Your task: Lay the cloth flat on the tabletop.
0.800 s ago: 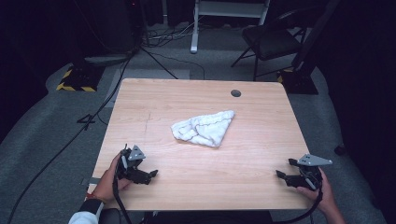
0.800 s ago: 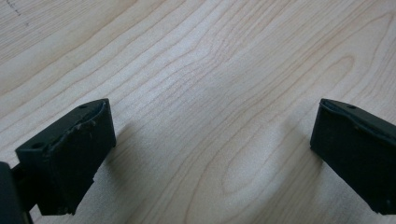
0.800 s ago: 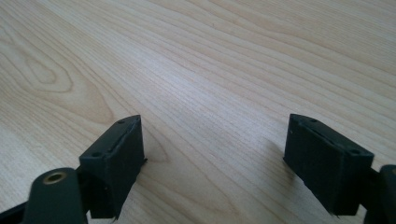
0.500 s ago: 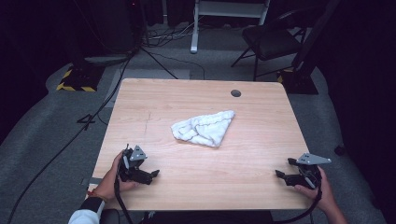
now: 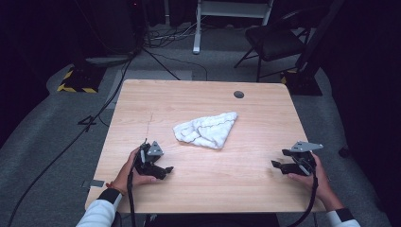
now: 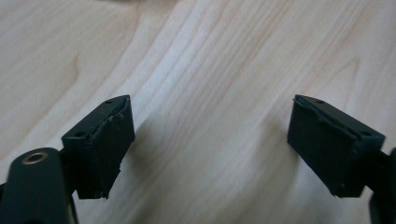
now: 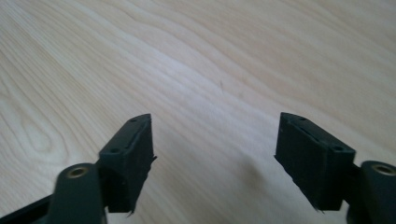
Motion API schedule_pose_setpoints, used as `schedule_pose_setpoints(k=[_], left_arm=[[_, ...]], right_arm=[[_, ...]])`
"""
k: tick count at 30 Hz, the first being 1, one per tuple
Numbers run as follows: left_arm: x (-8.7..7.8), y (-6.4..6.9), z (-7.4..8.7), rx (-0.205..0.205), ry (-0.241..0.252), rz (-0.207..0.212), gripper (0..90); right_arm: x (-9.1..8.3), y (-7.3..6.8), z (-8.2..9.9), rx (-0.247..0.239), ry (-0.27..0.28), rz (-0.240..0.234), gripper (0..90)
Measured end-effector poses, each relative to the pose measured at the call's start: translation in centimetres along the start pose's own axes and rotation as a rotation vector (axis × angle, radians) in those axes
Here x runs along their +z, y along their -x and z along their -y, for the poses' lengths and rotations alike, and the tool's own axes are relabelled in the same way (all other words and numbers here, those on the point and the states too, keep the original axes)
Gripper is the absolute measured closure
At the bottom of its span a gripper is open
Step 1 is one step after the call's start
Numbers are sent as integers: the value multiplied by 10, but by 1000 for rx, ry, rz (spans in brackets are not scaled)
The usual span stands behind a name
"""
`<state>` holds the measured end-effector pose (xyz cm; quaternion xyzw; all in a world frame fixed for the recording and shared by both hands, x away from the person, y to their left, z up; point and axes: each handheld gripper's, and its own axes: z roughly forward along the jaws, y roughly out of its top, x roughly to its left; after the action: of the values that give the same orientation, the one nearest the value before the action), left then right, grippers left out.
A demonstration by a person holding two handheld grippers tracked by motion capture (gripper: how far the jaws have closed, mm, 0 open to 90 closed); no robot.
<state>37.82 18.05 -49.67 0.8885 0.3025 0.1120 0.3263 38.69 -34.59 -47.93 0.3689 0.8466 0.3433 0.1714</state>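
Left tongs (image 5: 163,169), lower left of the high view: jaws spread apart, nothing between them, held low over bare wood. Same in the left gripper view (image 6: 210,149), two black pads standing wide with plain grain between; lower ends of both jaws cut off by the bottom edge, the right one clipped at the frame's corner too. Right tongs (image 5: 277,165), lower right of the high view: also spread, empty, tips pointing toward frame centre. In the right gripper view (image 7: 215,161), wide gap, pale wood behind, frayed pad edges just visible. Whether either pair rests on the wood or hangs just above it: cannot tell. Left hand (image 5: 132,172) wrapped round its grip, largely hidden beneath the black body; right hand (image 5: 316,176) likewise, forearm cut off at the bottom edge. Crumpled white towel (image 5: 206,131) at the middle of the surface (image 5: 198,97), well apart from both tongs, roughly triangular, folds blurred and hard to read. Small dark round spot (image 5: 239,94) near the far edge, too small to identify. Beyond, a chair (image 5: 274,40) in the upper right, half lost in darkness.
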Motion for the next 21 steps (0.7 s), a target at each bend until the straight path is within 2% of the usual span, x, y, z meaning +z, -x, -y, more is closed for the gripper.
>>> schedule_pose_setpoints(k=[2,3,6,11,12,16,18,20,21], left_arm=[[2,-2,-7,-15,9,29,180],[3,-3,-11,-19,32,31,186],[8,-4,-24,-9,46,27,186],[19,-6,-42,1,72,25,195],[20,-5,-45,8,82,14,203],[30,-6,-59,18,86,22,216],[34,-5,-67,47,101,-7,235],[38,-8,-73,37,94,12,267],[41,-9,-76,35,103,7,278]], right_arm=[[4,-4,-16,-21,23,-15,324],[6,-6,-22,-31,30,-23,334],[17,-19,-48,-98,48,-52,365],[45,-41,-83,-160,58,-115,383],[52,-49,-91,-179,62,-121,392],[74,-68,-111,-212,70,-159,406],[82,-76,-119,-233,83,-153,416],[91,-84,-126,-240,91,-175,418],[94,-87,-129,-241,90,-175,421]])
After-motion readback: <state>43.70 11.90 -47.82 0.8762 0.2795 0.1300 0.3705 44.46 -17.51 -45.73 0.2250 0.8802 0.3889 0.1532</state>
